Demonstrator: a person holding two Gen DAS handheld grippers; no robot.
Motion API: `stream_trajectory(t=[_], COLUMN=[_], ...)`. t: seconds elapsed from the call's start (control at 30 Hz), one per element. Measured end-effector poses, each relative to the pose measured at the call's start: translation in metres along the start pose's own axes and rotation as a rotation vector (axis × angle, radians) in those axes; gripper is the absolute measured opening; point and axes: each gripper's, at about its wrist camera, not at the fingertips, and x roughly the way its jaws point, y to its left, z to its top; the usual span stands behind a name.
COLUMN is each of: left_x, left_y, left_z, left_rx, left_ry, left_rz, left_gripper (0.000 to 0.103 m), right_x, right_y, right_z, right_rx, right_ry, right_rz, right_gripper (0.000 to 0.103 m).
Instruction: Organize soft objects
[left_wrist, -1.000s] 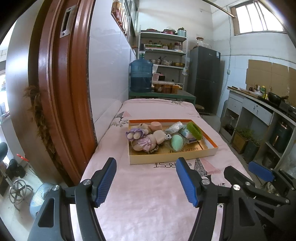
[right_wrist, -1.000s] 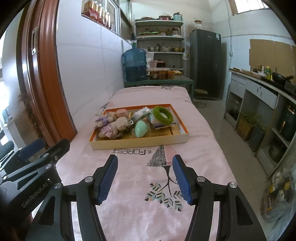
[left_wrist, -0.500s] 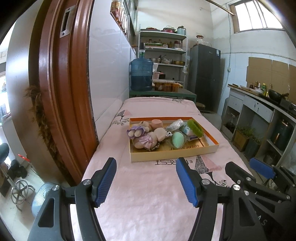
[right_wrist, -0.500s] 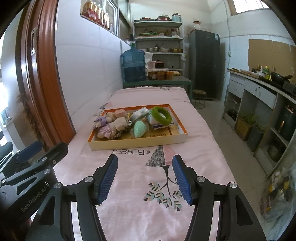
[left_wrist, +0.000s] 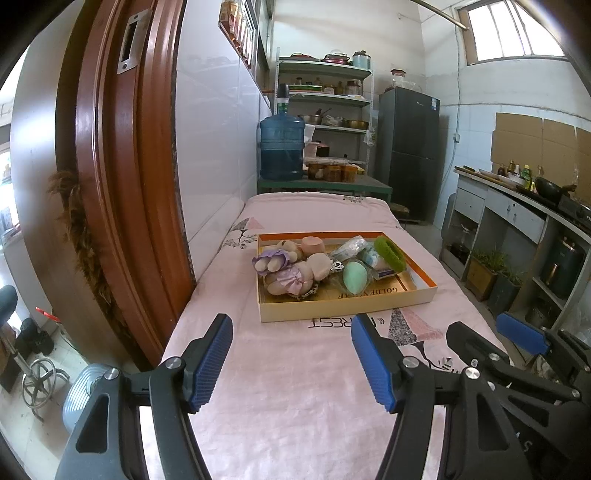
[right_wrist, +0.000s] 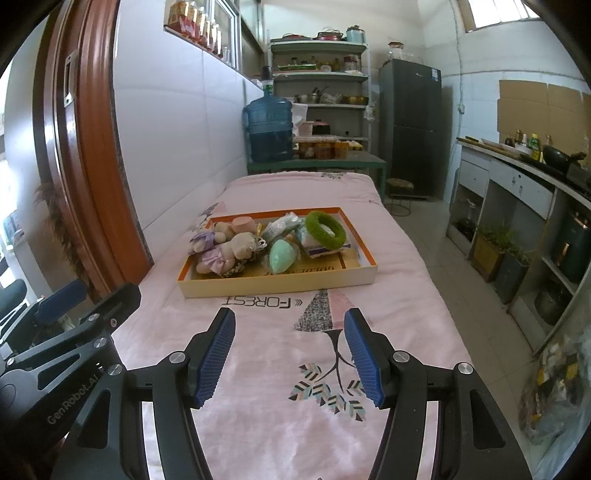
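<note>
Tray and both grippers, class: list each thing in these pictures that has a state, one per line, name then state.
left gripper: open, empty, above the cloth.
right gripper: open, empty, above the cloth.
tray: lidless, holding soft things.
plush bears: lying on their sides, piled together.
green ring: tilted, leaning on packets.
mint sponge: lying in its wrapper.
water jug: upright, partly full.

pink cloth (right_wrist: 369, 295): "FOREST" | left gripper (right_wrist: 70, 402): "GenRobot.AI" | tray (left_wrist: 347, 306): "GOLDEN"

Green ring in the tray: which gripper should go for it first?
Probably right. The green ring lies at the tray's right end, closer to the right gripper's line. The left gripper faces the stuffed bears at the other end. Both are open and empty.
</note>
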Motion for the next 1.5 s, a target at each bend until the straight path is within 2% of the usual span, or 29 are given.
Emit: stream_trajectory(t=[1.5], left_x=[0.0007], left_y=[0.0004], left_z=[-0.0007], left_rx=[-0.001], left_ry=[0.003], left_rz=[-0.002], left_gripper=[0.067], right_x=[-0.0017], right_y=[-0.0061], right_z=[0.0001], right_rx=[0.011], right_ry=[0.000], right_rz=[-0.003], right_gripper=[0.063])
